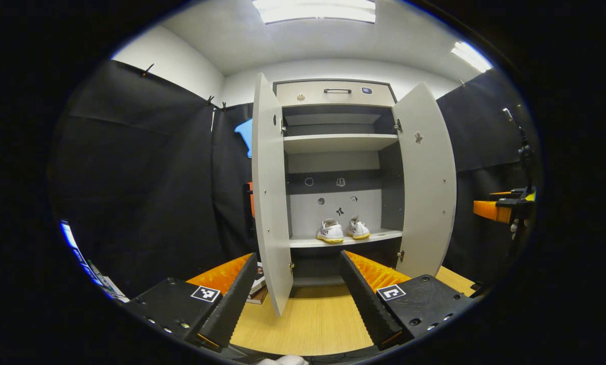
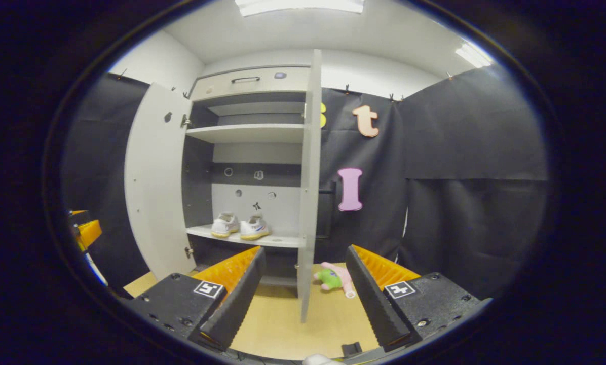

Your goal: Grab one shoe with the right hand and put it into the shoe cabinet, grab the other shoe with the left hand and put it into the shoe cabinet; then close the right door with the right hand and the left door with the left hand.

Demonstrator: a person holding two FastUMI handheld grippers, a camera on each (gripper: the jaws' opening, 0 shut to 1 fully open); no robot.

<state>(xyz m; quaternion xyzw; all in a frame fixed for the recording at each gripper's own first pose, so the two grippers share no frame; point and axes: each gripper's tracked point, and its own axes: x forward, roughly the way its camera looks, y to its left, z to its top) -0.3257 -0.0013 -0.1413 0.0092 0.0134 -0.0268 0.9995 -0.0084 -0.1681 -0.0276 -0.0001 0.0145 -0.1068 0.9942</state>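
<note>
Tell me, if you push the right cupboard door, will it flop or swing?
Probably swing: the right door looks like a flat stiff panel, and a hinge shows at its cabinet edge. It stands wide open, so a sideways push from the open right gripper should likely turn it shut without bending.

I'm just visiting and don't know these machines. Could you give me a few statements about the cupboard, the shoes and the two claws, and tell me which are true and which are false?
1. Both shoes sit side by side on a shelf inside the shoe cabinet. True.
2. Both cabinet doors are shut. False: the left door and the right door both stand wide open.
3. The left gripper is clamped on a shoe. False: it is open and holds nothing.
4. The right gripper is open and empty. True.
5. A small plush toy lies on the wooden surface near the right door. True.
</note>
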